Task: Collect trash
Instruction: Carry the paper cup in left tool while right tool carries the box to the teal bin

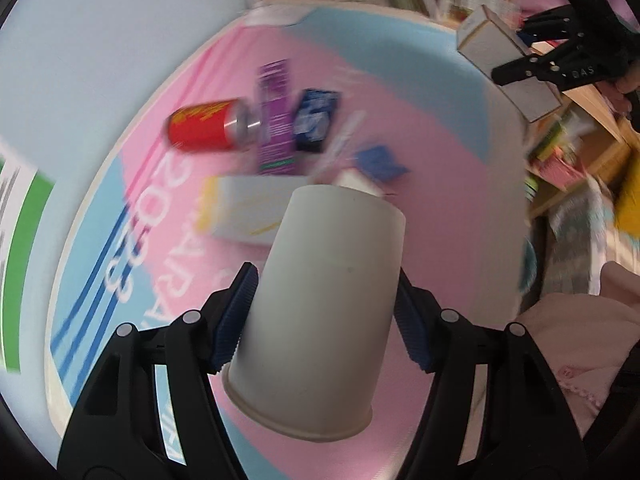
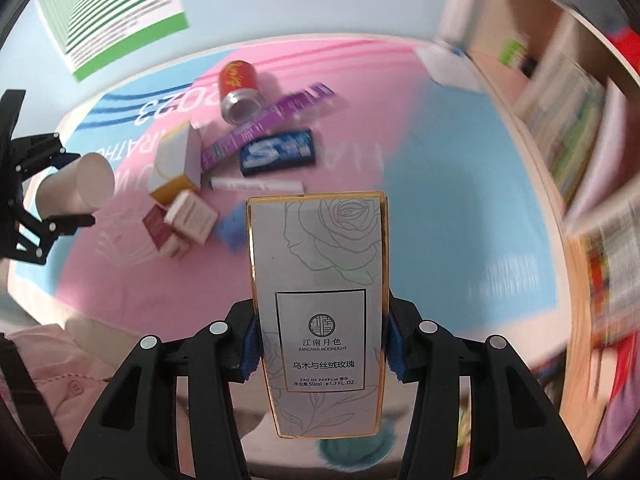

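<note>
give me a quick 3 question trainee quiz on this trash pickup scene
1. Multiple choice: what do the left tongs grip? A) red can B) white paper cup C) purple box
2. True or false: the red can stands upright on the table.
3. Fill in: the right tongs are shut on a ____ box.

Key:
1. B, the white paper cup.
2. False, it lies on its side.
3. Perfume; the perfume box bears a rose drawing.
</note>
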`<act>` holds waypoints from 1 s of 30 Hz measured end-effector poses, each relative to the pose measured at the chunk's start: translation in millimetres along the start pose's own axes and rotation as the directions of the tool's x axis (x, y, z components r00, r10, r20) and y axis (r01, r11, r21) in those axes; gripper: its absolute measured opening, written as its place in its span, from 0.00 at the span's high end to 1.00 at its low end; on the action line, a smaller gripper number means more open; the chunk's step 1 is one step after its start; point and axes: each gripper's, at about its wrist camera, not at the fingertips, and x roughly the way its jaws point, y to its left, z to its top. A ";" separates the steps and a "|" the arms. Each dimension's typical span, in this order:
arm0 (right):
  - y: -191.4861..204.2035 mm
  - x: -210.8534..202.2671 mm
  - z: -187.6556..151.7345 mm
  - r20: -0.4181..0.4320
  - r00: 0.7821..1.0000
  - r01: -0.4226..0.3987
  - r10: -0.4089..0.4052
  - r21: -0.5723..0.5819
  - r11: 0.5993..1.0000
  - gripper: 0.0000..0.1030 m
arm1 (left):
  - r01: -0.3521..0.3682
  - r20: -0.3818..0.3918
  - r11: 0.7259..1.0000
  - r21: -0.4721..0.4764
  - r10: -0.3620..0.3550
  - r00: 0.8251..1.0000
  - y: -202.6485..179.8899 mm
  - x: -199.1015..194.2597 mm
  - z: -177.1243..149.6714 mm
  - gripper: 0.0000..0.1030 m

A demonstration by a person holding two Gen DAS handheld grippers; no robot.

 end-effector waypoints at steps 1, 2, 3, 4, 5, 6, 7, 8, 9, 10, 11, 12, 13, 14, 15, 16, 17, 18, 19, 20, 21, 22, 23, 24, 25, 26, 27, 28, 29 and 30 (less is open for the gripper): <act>-1.3 -2.9 -11.2 -0.002 1.000 0.006 -0.006 0.031 0.999 0.52 | 0.023 0.002 0.999 0.041 -0.023 1.000 -11.6 0.3 2.3 0.39; -3.1 -8.2 -25.9 -0.005 1.000 0.017 -0.017 0.072 0.997 0.52 | 0.036 0.003 0.997 0.067 -0.037 0.999 -20.2 -0.5 3.0 0.39; -3.1 -12.3 -37.2 -0.010 1.000 0.026 -0.025 0.097 0.995 0.52 | 0.058 0.003 0.993 0.103 -0.058 0.998 -30.7 -0.4 5.0 0.39; -4.9 -17.6 -53.8 -0.016 0.999 0.040 -0.038 0.136 0.990 0.52 | 0.083 0.000 0.985 0.149 -0.084 0.996 -44.0 0.6 7.8 0.39; -7.2 -22.3 -70.8 -0.025 0.998 0.054 -0.050 0.177 0.983 0.52 | 0.100 0.000 0.978 0.185 -0.102 0.995 -55.1 1.9 10.0 0.39; -10.6 -26.4 -87.5 -0.032 0.998 0.066 -0.060 0.212 0.975 0.52 | 0.116 -0.001 0.970 0.212 -0.119 0.993 -64.7 2.2 10.7 0.39; -13.6 -28.6 -100.9 -0.039 0.997 0.074 -0.066 0.242 0.967 0.52 | 0.142 -0.008 0.956 0.255 -0.145 0.989 -80.3 3.8 13.4 0.39; -17.8 -32.6 -119.4 -0.047 0.996 0.081 -0.071 0.280 0.957 0.52 | 0.155 -0.014 0.945 0.287 -0.158 0.987 -93.2 5.4 15.3 0.39; -20.9 -35.5 -131.1 -0.052 0.996 0.085 -0.072 0.304 0.949 0.52 | 0.164 -0.019 0.936 0.311 -0.166 0.986 -103.9 5.4 16.5 0.39; -24.5 -38.5 -145.7 -0.059 0.995 0.090 -0.074 0.334 0.938 0.52 | 0.179 -0.023 0.921 0.345 -0.182 0.983 -121.5 6.5 18.8 0.39; -29.2 -41.8 -165.6 -0.066 0.995 0.097 -0.078 0.365 0.926 0.52 | 0.190 -0.025 0.913 0.361 -0.194 0.981 -131.6 7.4 20.0 0.39; -30.9 -43.6 -177.6 -0.067 0.995 0.099 -0.079 0.383 0.918 0.52 | 0.206 -0.033 0.904 0.374 -0.209 0.977 -147.3 8.8 22.4 0.39; -34.3 -45.1 -195.4 -0.069 0.995 0.097 -0.075 0.412 0.906 0.52 | 0.215 -0.036 0.899 0.381 -0.218 0.975 -158.7 9.0 23.9 0.39; -38.6 -45.2 -212.6 -0.071 0.995 0.093 -0.069 0.440 0.893 0.52 | 0.229 -0.039 0.893 0.388 -0.232 0.972 -175.3 10.4 26.4 0.39; -40.9 -44.8 -222.9 -0.072 0.995 0.092 -0.066 0.457 0.885 0.52 | 0.243 -0.047 0.888 0.391 -0.244 0.969 -192.6 13.0 29.1 0.39; -46.4 -44.1 -240.1 -0.071 0.996 0.086 -0.060 0.480 0.873 0.52 | 0.254 -0.055 0.882 0.397 -0.253 0.966 -211.3 16.5 31.6 0.39; -48.8 -42.6 -249.7 -0.070 0.996 0.080 -0.053 0.496 0.864 0.52 | 0.266 -0.066 0.876 0.403 -0.262 0.963 -228.2 20.0 33.6 0.39; -55.4 -41.3 -265.9 -0.070 0.997 0.072 -0.042 0.519 0.852 0.52 | 0.277 -0.076 0.871 0.406 -0.270 0.960 -240.8 22.8 34.3 0.39; -62.3 -39.5 -281.8 -0.074 0.997 0.067 -0.033 0.535 0.842 0.52 | 0.289 -0.088 0.867 0.406 -0.278 0.957 -254.8 26.3 36.1 0.39; -69.7 -37.1 -297.5 -0.079 0.997 0.065 -0.026 0.546 0.835 0.52 | 0.303 -0.102 0.863 0.404 -0.287 0.952 -273.0 33.0 38.1 0.39; -75.2 -35.8 -308.1 -0.081 0.997 0.061 -0.019 0.556 0.829 0.52 | 0.315 -0.117 0.862 0.397 -0.293 0.949 -291.2 40.5 40.1 0.39; -84.6 -32.1 -324.6 -0.085 0.996 0.050 -0.001 0.577 0.815 0.52 | 0.324 -0.129 0.863 0.388 -0.297 0.946 -302.7 44.9 41.0 0.39; -90.4 -29.7 -336.0 -0.087 0.996 0.043 0.011 0.591 0.805 0.52 | 0.338 -0.143 0.862 0.377 -0.307 0.941 -319.7 54.0 43.5 0.39; -101.9 -24.0 -356.3 -0.087 0.996 0.027 0.034 0.616 0.788 0.52 | 0.351 -0.155 0.860 0.369 -0.315 0.936 -336.6 63.2 45.5 0.39; -106.0 -20.9 -366.3 -0.086 0.995 0.021 0.042 0.626 0.779 0.52 | 0.356 -0.166 0.860 0.366 -0.316 0.934 -347.9 68.7 45.8 0.39; -115.2 -14.0 -383.2 -0.087 0.995 0.012 0.057 0.644 0.765 0.52 | 0.358 -0.187 0.859 0.366 -0.309 0.933 -364.0 80.4 45.7 0.39; -120.1 -9.5 -392.7 -0.088 0.994 0.007 0.066 0.654 0.756 0.52 | 0.362 -0.209 0.856 0.368 -0.303 0.930 -377.5 90.5 44.0 0.39; -126.8 -3.4 -404.4 -0.088 0.993 0.000 0.079 0.669 0.743 0.52 | 0.366 -0.233 0.853 0.371 -0.296 0.926 -390.1 100.4 43.9 0.39; -134.3 5.0 -419.2 -0.089 0.992 -0.008 0.095 0.687 0.726 0.52 | 0.373 -0.254 0.848 0.375 -0.293 0.922 -404.9 111.8 43.3 0.39; -138.2 9.7 -427.0 -0.092 0.991 -0.007 0.099 0.697 0.717 0.52 | 0.385 -0.268 0.843 0.375 -0.299 0.916 -416.5 121.0 42.9 0.39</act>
